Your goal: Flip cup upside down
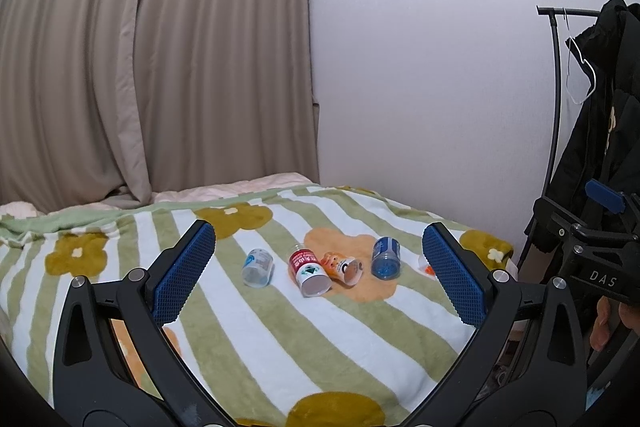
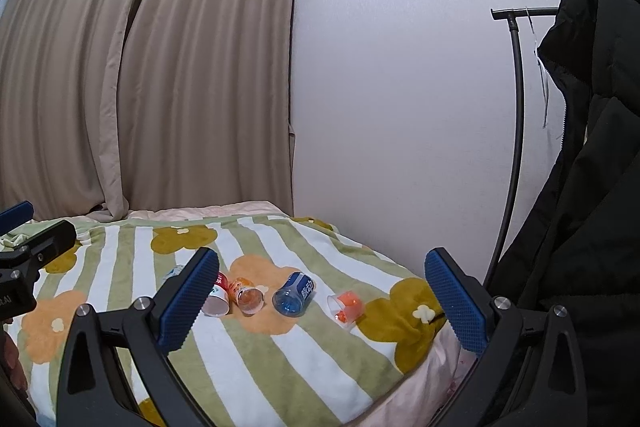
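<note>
Several small cups lie on their sides in a row on the striped flower blanket [image 1: 256, 331]. From left: a clear cup with blue print [image 1: 258, 267], a red and white cup [image 1: 308, 274], an orange printed cup [image 1: 343, 267], a blue cup [image 1: 386, 257] and a clear cup with orange [image 1: 427, 268], half hidden behind my finger. In the right wrist view they show as red [image 2: 218, 297], orange printed [image 2: 248, 295], blue [image 2: 294, 293] and clear orange [image 2: 346, 307]. My left gripper [image 1: 320, 267] is open and empty, short of the cups. My right gripper [image 2: 322, 301] is open and empty, also short of them.
The bed meets a white wall [image 1: 420, 87] at the back and beige curtains [image 1: 140, 67] on the left. A black coat [image 2: 580, 207] hangs on a rack [image 2: 516, 131] to the right. The blanket's right edge [image 2: 440, 343] drops off beside the rack.
</note>
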Motion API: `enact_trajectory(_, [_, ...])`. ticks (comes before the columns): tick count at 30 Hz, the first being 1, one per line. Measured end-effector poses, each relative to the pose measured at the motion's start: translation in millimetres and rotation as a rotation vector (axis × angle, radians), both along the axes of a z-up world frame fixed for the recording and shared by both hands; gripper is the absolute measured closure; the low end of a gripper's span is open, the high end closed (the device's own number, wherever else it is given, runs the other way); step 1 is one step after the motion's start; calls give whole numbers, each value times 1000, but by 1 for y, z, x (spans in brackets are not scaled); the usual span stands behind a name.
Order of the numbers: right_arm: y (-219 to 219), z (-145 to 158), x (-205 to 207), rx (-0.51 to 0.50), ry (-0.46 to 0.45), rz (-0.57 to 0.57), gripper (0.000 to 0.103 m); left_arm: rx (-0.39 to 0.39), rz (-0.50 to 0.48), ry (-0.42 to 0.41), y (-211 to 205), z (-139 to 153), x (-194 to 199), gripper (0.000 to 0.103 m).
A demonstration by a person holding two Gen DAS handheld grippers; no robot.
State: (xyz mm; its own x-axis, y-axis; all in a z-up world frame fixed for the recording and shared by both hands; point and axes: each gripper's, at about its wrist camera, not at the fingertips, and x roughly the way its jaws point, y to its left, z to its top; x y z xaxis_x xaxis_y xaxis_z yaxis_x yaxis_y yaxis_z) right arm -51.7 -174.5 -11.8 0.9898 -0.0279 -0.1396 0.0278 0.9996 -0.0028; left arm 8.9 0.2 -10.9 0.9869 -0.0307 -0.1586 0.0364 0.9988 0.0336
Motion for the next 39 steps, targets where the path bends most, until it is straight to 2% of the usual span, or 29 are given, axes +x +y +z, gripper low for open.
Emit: enact_trajectory(39, [1, 0, 0, -7, 4, -1, 0, -22, -9, 5, 0, 0, -4, 0])
